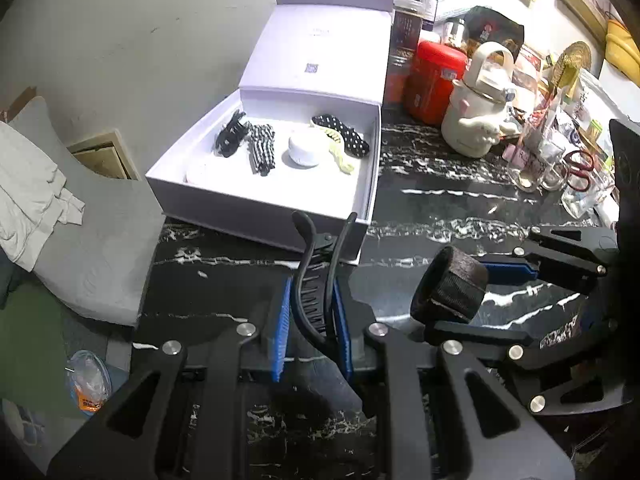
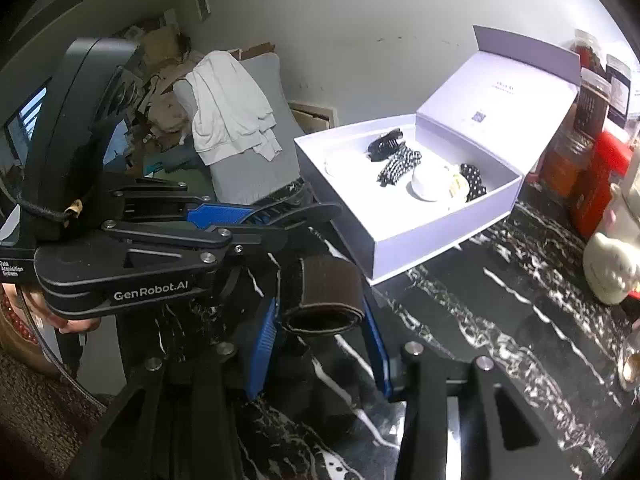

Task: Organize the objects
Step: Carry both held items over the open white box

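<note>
Left wrist view: the left gripper (image 1: 310, 316) is pinched on a black hair clip (image 1: 316, 280), whose curved handles stick up past the fingertips. Ahead of it and slightly to the left, the white box (image 1: 256, 200) sits open on the black marbled worktop (image 1: 460, 208). Inside lie a black claw clip (image 1: 230, 134), a checked scrunchie (image 1: 262, 148), a white round case (image 1: 304, 150), a pale yellow clip (image 1: 340, 152) and a polka-dot bow (image 1: 344, 132). To its right, the right gripper (image 1: 460, 300) clamps a dark rolled band (image 1: 450, 290).

Right wrist view: the right gripper (image 2: 320, 320) has its pads closed on the dark rolled band (image 2: 324, 296); the white box (image 2: 408, 240) lies ahead and to the right.

Both items look mid-carry toward the box. The next move likely calls for bringing each gripper over a free spot, such as the bare near floor of the box, before releasing.
</note>
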Action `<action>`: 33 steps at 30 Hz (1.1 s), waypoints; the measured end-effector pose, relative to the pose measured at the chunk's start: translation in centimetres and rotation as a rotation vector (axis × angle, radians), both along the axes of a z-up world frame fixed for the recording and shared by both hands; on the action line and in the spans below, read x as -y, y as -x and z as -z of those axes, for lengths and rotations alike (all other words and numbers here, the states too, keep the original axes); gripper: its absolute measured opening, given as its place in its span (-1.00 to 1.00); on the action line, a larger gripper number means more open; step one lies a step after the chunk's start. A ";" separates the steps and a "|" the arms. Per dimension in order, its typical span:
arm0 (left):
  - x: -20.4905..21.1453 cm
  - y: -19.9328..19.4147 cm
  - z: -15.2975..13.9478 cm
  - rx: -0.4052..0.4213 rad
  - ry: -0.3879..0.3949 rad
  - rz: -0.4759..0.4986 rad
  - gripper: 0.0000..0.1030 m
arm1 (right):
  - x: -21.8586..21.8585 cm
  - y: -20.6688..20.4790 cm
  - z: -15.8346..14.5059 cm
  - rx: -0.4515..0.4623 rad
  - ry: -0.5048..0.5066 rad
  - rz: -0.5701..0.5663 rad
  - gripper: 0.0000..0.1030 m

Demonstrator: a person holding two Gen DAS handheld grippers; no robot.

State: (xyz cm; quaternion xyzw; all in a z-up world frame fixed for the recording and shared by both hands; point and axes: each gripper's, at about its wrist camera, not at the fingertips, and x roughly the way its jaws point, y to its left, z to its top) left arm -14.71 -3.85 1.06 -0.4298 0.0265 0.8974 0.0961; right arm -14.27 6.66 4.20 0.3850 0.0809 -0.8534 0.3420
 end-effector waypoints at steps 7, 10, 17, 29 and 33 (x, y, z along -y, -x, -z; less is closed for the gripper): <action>0.0 0.9 -2.1 -0.051 0.041 -0.001 -0.62 | -0.2 1.3 -1.5 -0.014 -0.002 0.008 -0.17; 0.0 1.4 -2.8 -0.064 0.043 -0.003 -0.62 | -0.2 1.7 -2.4 -0.027 0.001 0.001 -0.17; 0.0 2.9 -4.1 -0.075 0.056 -0.018 -0.62 | -0.1 3.2 -4.1 -0.053 0.002 -0.016 -0.17; 0.1 5.9 -5.4 -0.101 0.047 -0.017 -0.62 | 0.4 6.0 -6.5 -0.098 0.032 -0.053 -0.17; 0.3 7.1 -5.7 -0.110 0.049 -0.019 -0.62 | 0.4 7.1 -6.8 -0.105 0.042 -0.042 -0.17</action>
